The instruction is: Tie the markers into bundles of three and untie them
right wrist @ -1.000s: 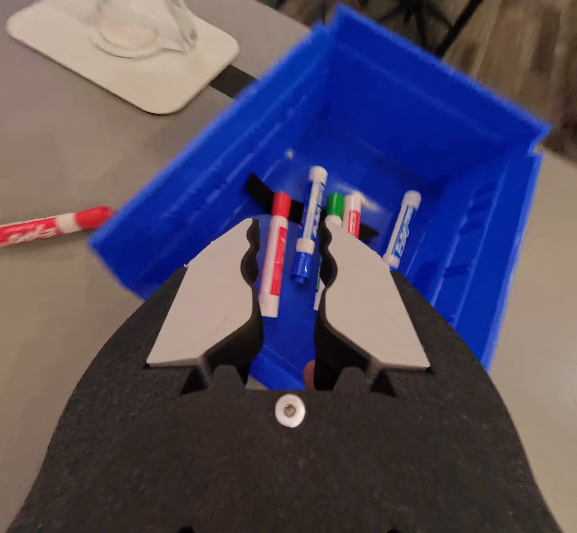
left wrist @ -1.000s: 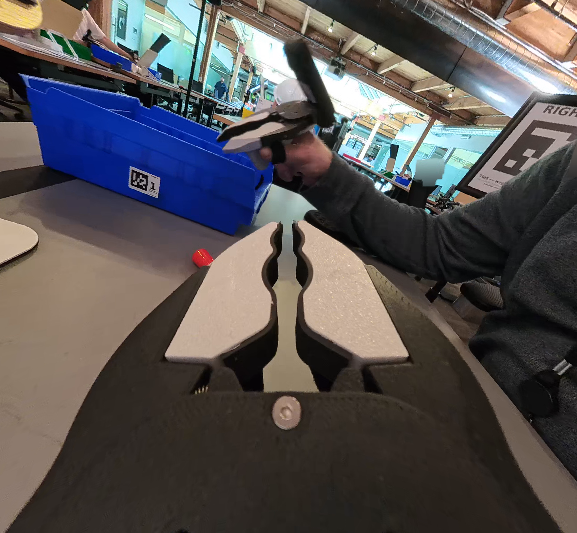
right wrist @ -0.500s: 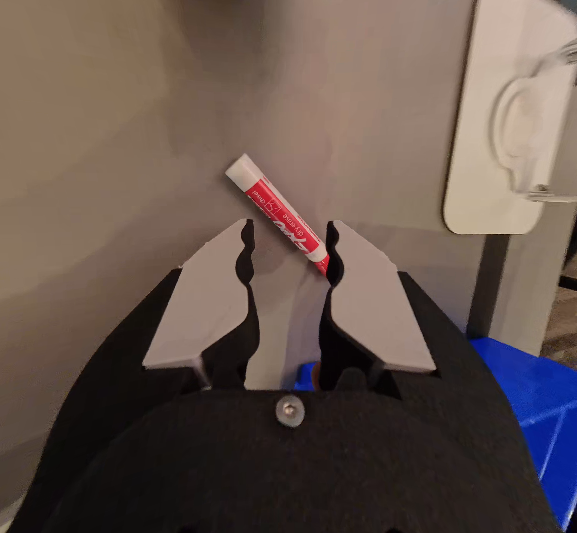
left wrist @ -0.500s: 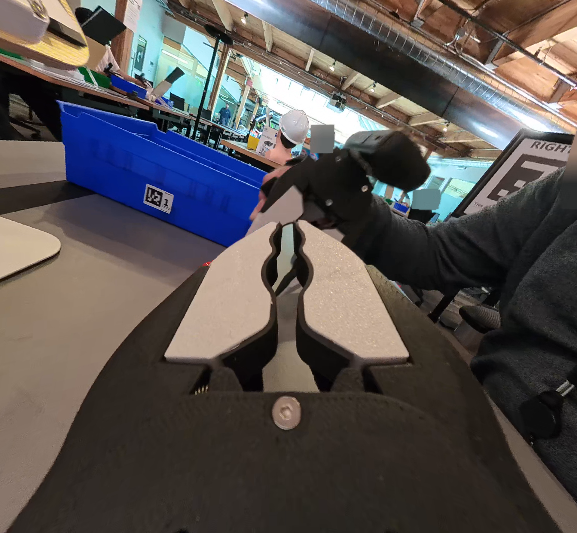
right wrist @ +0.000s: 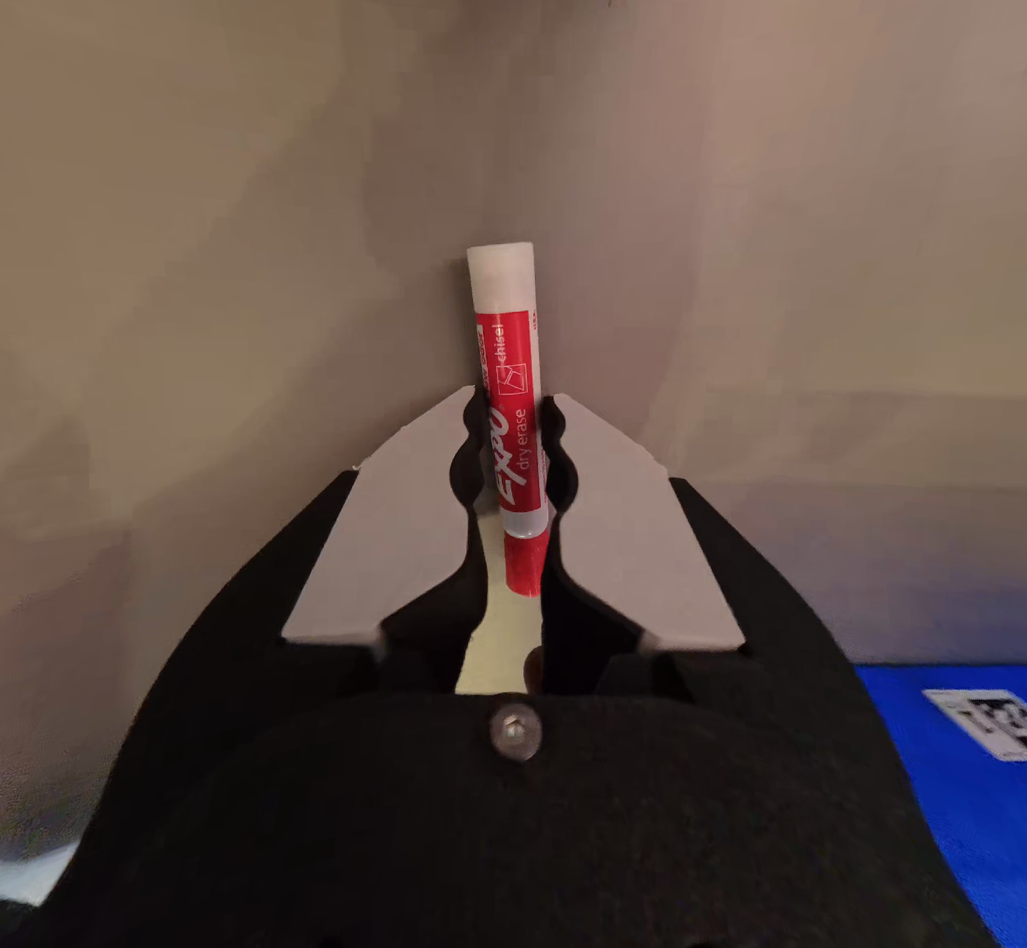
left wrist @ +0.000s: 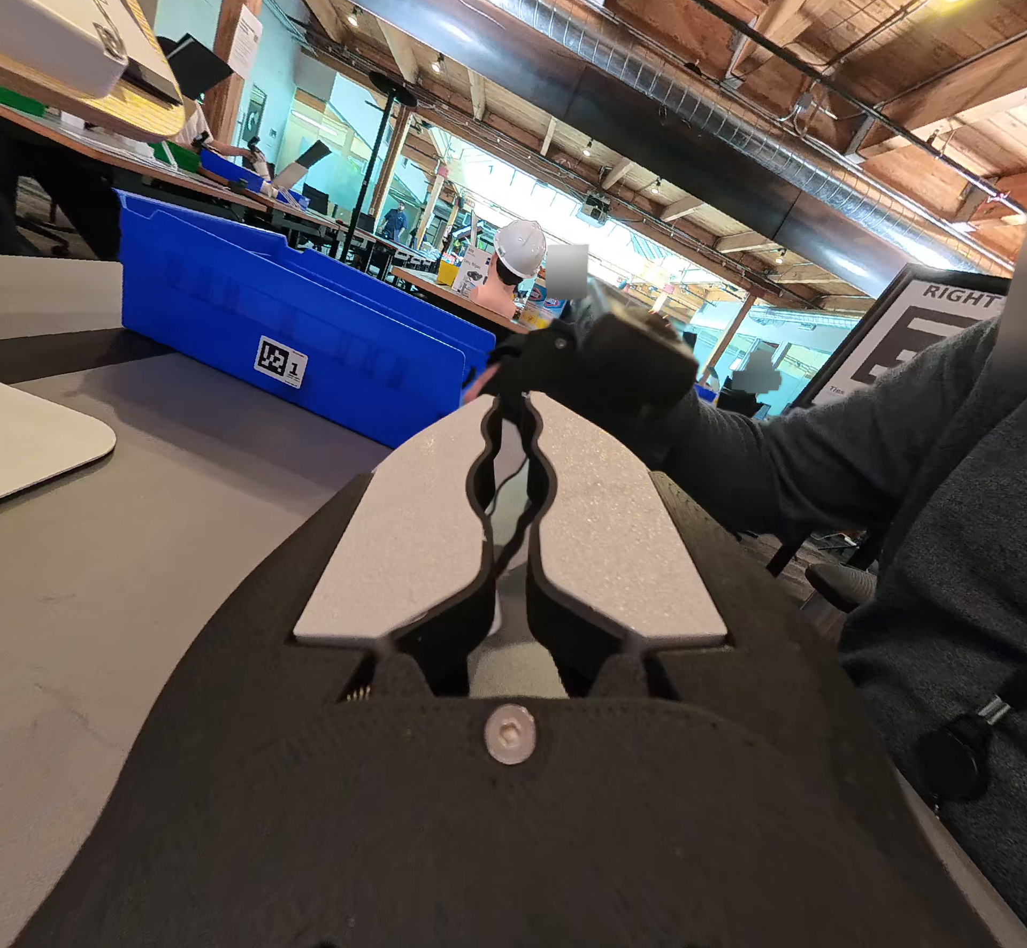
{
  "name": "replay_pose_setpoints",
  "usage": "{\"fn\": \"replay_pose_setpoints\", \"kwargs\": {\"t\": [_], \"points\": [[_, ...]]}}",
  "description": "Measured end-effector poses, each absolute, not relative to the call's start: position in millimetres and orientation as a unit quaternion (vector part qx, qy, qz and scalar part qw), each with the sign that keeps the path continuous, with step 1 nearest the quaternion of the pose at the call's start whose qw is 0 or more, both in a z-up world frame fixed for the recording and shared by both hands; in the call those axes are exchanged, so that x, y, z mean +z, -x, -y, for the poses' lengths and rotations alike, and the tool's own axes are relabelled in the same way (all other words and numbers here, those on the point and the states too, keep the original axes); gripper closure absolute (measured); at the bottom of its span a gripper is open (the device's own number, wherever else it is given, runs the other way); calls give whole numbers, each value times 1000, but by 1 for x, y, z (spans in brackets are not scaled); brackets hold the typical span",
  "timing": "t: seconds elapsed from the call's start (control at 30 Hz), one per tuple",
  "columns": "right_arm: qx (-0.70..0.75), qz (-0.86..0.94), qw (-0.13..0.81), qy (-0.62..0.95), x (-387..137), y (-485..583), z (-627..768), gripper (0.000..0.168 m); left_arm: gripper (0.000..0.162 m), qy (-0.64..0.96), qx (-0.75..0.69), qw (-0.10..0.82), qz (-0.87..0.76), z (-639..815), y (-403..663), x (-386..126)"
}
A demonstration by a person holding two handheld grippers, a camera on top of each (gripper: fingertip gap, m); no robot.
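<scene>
A red-and-white marker (right wrist: 508,343) lies lengthwise between the fingers of my right gripper (right wrist: 514,399), red cap toward the camera, over the grey table (right wrist: 222,254). The jaws have closed in on its barrel. In the left wrist view the right gripper (left wrist: 583,366) is held low over the table, just past my own fingertips, by a hand in a dark sleeve (left wrist: 806,454). My left gripper (left wrist: 511,404) is shut with only a thin gap and holds nothing. The other markers are out of sight.
A blue bin (left wrist: 311,321) with a square tag stands on the table beyond the left gripper; its corner shows at the lower right of the right wrist view (right wrist: 956,788). A white pad (left wrist: 39,443) lies at the left. A sign board (left wrist: 933,343) stands at the right. My right fingertips sit around 15 centimeters from my left ones.
My right gripper left the bin, swung over the loose red marker on the table, lined up with it and closed on it. The left gripper stayed shut and tilted slightly.
</scene>
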State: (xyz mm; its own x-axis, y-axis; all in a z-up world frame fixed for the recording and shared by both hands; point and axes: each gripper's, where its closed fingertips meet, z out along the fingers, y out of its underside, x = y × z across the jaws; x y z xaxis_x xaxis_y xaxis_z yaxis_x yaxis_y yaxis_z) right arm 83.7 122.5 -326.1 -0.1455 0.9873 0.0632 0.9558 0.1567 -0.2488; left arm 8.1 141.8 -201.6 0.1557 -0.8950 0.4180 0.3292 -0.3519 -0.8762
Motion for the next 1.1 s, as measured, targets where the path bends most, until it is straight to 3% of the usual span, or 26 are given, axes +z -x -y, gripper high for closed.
{"fn": "replay_pose_setpoints", "kwargs": {"t": [0.03,0.17,0.33,0.6,0.67,0.73,0.97,1.1], "points": [[93,740,126,655,-318,-83,-117,150,157,563,-599,512,-250,-142,-8,-201],[141,672,244,684,-253,-97,-121,150,157,564,-600,508,-252,-142,-9,-202],[75,509,394,761,-185,-173,-212,150,158,570,-592,505,-266,-139,-14,-205],[-10,373,352,858,-245,-263,-303,149,156,578,-579,501,-283,-137,-19,-209],[-18,365,354,861,-252,-266,-308,131,155,579,-578,500,-284,-137,-20,-209],[-22,369,356,858,-254,-263,-307,126,153,581,-575,499,-289,-136,-22,-210],[-30,381,490,783,-209,-232,-277,139,148,590,-502,521,-360,-124,-27,-206],[-14,419,544,727,-195,-201,-239,148,147,566,-429,570,-413,-102,-6,-156]]}}
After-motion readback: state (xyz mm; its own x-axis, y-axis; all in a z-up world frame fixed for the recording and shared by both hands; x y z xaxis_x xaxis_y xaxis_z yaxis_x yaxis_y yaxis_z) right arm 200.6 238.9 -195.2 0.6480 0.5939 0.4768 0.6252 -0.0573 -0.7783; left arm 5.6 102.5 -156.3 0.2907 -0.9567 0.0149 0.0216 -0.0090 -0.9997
